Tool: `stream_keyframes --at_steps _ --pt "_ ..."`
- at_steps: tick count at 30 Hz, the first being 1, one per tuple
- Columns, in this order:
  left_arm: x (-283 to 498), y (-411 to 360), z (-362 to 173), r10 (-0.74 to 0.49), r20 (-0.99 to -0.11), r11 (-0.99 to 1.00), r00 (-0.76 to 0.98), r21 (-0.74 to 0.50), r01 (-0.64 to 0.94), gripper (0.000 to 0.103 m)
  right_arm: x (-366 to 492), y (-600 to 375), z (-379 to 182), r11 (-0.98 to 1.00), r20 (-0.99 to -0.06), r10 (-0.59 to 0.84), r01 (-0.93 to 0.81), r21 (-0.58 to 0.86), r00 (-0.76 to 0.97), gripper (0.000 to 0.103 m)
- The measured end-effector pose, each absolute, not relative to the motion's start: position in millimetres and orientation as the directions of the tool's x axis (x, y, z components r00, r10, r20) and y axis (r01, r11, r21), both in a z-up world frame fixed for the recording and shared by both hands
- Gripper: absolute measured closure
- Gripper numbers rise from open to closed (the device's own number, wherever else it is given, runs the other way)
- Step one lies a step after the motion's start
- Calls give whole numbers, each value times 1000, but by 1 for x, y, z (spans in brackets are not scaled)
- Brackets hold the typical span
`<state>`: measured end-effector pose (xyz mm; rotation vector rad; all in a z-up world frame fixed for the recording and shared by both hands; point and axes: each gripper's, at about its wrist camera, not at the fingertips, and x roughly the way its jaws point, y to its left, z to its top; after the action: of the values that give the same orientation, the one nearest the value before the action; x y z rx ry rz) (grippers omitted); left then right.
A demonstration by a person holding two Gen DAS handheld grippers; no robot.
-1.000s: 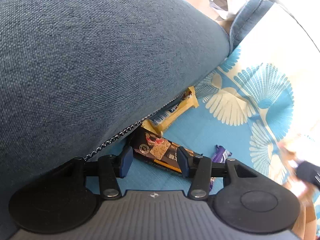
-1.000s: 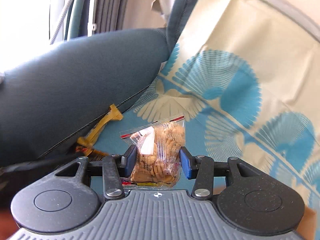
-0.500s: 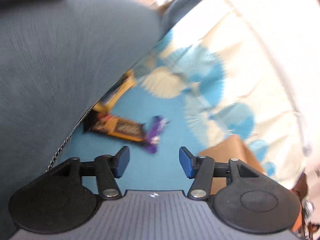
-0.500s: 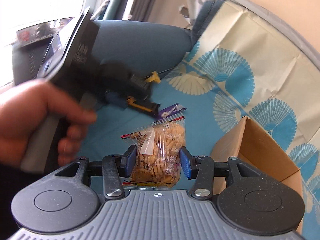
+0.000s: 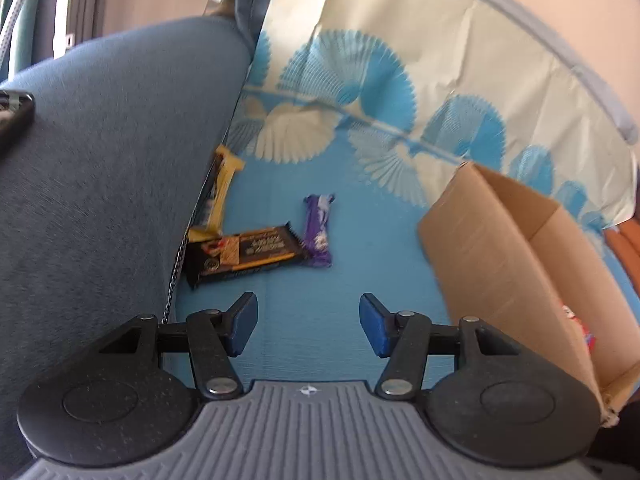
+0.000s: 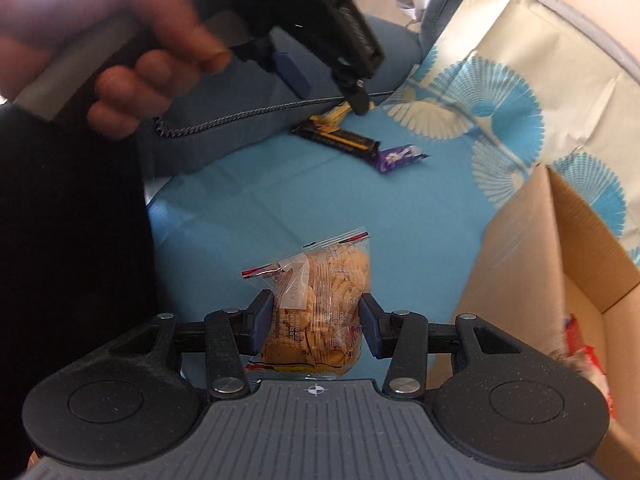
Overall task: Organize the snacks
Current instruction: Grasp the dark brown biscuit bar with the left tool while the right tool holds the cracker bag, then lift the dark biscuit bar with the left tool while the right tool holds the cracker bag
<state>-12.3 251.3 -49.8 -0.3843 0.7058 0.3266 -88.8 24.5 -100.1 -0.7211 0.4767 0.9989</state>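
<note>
My right gripper point(image 6: 316, 326) is shut on a clear bag of small crackers point(image 6: 320, 308) and holds it above the blue sheet, left of the open cardboard box point(image 6: 560, 264). My left gripper point(image 5: 308, 320) is open and empty, raised above the sheet. Beyond it lie a black snack bar point(image 5: 244, 254), a purple candy bar point(image 5: 318, 228) and a yellow bar point(image 5: 218, 196) tucked against the cushion. The box point(image 5: 512, 256) stands to its right. The right wrist view shows the left gripper point(image 6: 320, 76) held high, with the black bar point(image 6: 336, 138) and purple bar point(image 6: 398, 158) beyond.
A big grey-blue cushion point(image 5: 104, 168) fills the left side. The blue and cream patterned sheet point(image 5: 360, 128) covers the seat and back. Red-wrapped snacks point(image 6: 584, 360) lie inside the box. A dark phone point(image 5: 12, 120) rests on the cushion.
My left gripper has pulled back and up from the black bar, still open. My right gripper has risen and drawn back with the cracker bag, and the box has come into view.
</note>
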Motion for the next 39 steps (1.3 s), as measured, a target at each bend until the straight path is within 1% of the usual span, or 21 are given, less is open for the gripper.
stream_keyframes --at_steps 2,4,5,7,9,10,13,16,19,21,23,25,27,28,29,31,35,39 --pt "-2 256 -57 170 -693 880 700 -213 -425 41 -87 27 -108 334 -663 583 -882 -332 470 55" --pt "8 256 -62 176 -704 895 688 -177 -410 36 -83 28 -112 342 -671 577 -884 -319 466 55" --pt "13 255 -65 192 -707 902 680 -146 -407 33 -79 29 -113 352 -678 572 -885 -304 461 55" --pt "25 254 -70 224 -711 914 667 -84 -396 31 -71 30 -113 368 -680 574 -885 -285 457 55" --pt "36 253 -76 254 -706 928 662 -14 -372 27 -63 33 -112 394 -680 569 -879 -269 463 55" --pt "42 254 -79 277 -699 931 659 26 -363 20 -59 34 -111 411 -682 565 -875 -255 464 55" --pt "65 258 -88 295 -711 939 638 92 -332 18 -48 38 -109 450 -692 554 -866 -219 463 54" --pt "87 262 -96 325 -716 936 618 152 -316 18 -42 38 -109 451 -699 556 -870 -199 449 54" --pt "107 269 -104 337 -730 933 595 173 -317 18 -35 37 -109 454 -705 565 -875 -168 429 53" --pt "118 275 -108 325 -747 936 579 168 -309 16 -32 36 -109 461 -710 568 -875 -146 417 53" --pt "127 283 -114 277 -795 947 540 131 -293 10 -30 34 -110 462 -712 569 -876 -135 410 53" --pt "128 285 -118 268 -811 950 521 130 -285 9 -28 34 -110 461 -714 570 -878 -132 407 53" --pt "126 285 -118 242 -823 955 514 107 -277 13 -26 33 -111 459 -715 571 -879 -131 404 52" --pt "125 286 -116 219 -830 957 514 80 -279 22 -23 33 -112 459 -715 571 -879 -128 402 52" --pt "123 287 -114 194 -837 957 511 48 -285 28 -25 33 -112 461 -716 571 -879 -125 402 52" --pt "118 286 -110 174 -846 958 504 27 -286 37 -25 33 -112 464 -716 570 -877 -123 402 52" --pt "103 271 -102 110 -862 959 496 -39 -281 46 -25 33 -114 465 -716 569 -876 -125 404 51" --pt "77 252 -90 76 -864 960 498 -71 -271 51 -24 32 -114 473 -714 571 -873 -116 404 51"
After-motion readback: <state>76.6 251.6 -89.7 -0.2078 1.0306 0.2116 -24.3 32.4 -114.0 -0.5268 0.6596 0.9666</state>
